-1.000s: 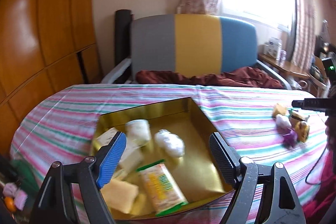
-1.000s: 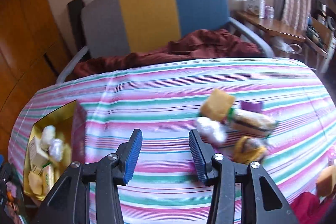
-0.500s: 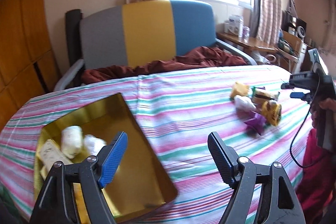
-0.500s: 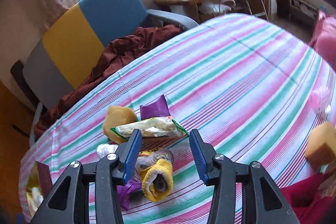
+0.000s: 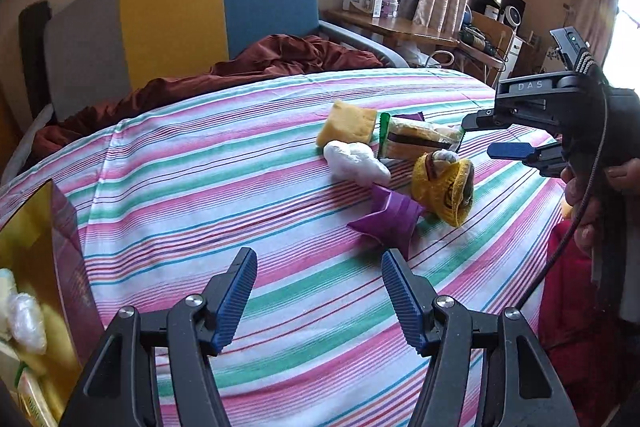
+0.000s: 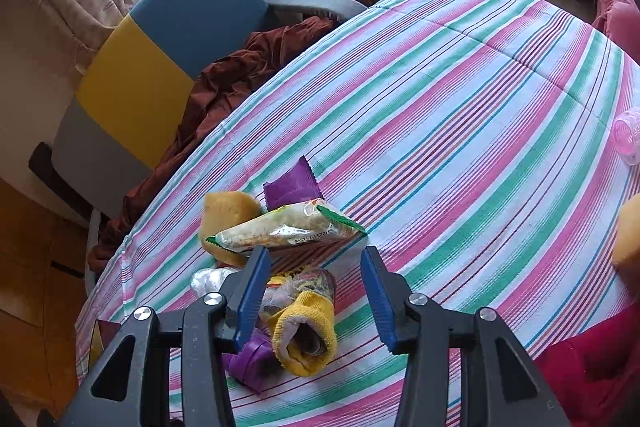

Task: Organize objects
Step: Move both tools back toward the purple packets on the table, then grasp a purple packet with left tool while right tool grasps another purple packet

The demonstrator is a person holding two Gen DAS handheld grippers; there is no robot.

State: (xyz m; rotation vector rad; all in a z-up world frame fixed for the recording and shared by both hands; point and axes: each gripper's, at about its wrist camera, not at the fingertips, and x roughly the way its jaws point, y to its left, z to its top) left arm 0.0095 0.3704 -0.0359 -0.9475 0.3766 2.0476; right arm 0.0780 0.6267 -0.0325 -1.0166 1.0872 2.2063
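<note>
Both cameras have swung away from the gold box (image 5: 36,247), which filled the left view a second ago and now sits only at its left edge, toward the pile of loose things on the striped worktop (image 5: 240,187). The step in hand, as I judge it, is reaching for the next item to bring to the box.

The left hand-held gripper (image 5: 316,291) points down at the cloth just before the purple wrapper (image 5: 386,219); its jaws are closing, and nothing is between them yet. The right hand-held gripper (image 6: 316,291) hangs over the pile with its jaws partly apart and empty, the yellow sock roll (image 6: 304,331) lying below the gap and near the left pad. In the left view a hand (image 5: 592,199) holds this gripper from the right side, tilted downward.

The cracker packet (image 6: 284,229), a yellow sponge (image 6: 228,215) and a white wrapped piece (image 5: 354,161) lie close together behind.

Next, each gripper probably must go lower and centre on one item, so that it does not pinch a neighbour too.
</note>
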